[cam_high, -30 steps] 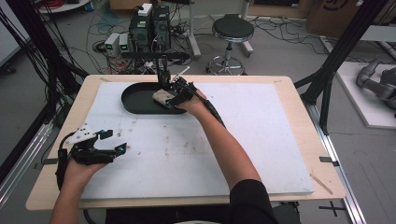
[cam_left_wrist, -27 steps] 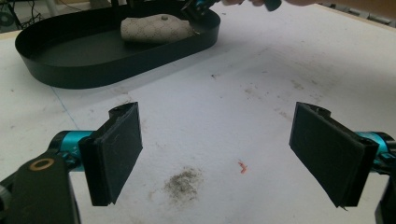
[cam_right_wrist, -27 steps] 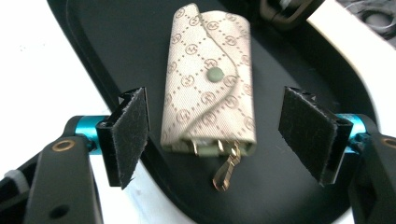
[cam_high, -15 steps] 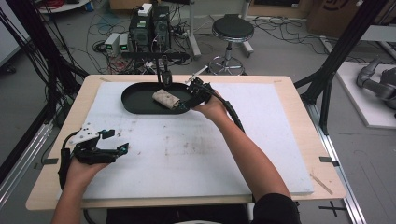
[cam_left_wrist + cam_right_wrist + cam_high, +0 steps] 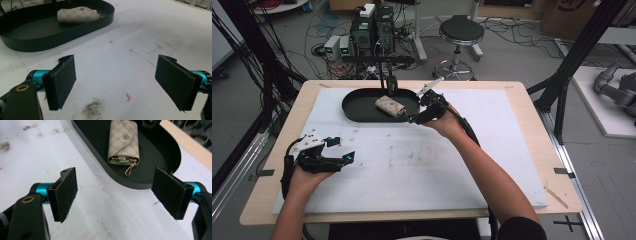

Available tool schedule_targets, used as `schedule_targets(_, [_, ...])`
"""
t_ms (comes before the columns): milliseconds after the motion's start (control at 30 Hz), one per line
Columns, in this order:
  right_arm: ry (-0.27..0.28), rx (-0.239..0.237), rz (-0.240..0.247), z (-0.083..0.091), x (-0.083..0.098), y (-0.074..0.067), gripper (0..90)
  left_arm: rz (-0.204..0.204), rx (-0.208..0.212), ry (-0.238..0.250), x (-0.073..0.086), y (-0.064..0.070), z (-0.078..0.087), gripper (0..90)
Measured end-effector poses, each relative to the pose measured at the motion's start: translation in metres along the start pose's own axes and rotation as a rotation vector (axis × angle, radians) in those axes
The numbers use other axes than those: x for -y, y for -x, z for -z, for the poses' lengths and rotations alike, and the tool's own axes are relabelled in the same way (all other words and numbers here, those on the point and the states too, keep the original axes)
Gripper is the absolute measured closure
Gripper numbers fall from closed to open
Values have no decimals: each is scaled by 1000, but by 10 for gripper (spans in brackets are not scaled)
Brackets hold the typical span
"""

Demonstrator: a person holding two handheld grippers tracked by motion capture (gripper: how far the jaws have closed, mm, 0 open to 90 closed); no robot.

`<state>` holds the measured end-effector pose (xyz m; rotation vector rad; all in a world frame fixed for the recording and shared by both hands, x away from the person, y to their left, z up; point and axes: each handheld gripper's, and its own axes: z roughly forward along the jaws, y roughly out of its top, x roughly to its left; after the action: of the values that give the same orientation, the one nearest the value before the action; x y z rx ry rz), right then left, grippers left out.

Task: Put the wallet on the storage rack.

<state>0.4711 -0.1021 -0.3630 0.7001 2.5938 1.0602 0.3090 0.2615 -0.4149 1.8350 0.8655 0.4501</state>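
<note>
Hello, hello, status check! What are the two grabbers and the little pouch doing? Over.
Right gripper open, jaws just opened, nothing between. Left gripper open, nothing between. Key pouch lying in black tray. Nothing in the way.

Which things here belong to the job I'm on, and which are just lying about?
In the job:
- key pouch, lying in the tray
- black oval tray
- right gripper, open, beside the tray

Lying about:
- left gripper, open, idle over the white mat
- stool
- floor electronics

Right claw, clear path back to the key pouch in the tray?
Probably yes. The right claw sits open just outside the black tray, jaws apart with nothing between them. The key pouch lies uncovered inside; only the low tray wall stands between.
</note>
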Motion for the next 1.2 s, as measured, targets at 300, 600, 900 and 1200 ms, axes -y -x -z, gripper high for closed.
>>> schedule_targets(300, [-3, -13, -67, 19, 30, 6, 212, -4, 14, -5, -2, 1, -7, 171])
schedule_targets(600, [73, 31, -118, 45, 75, 8, 204, -3, 18, -12, -3, 3, -12, 171])
schedule_targets(900, [115, 44, -148, 72, 128, 3, 204, -6, 28, -2, -4, 4, -16, 171])
schedule_targets(1200, [178, 44, -174, 90, 163, -8, 204, -12, 42, 1, -6, 6, -22, 171])
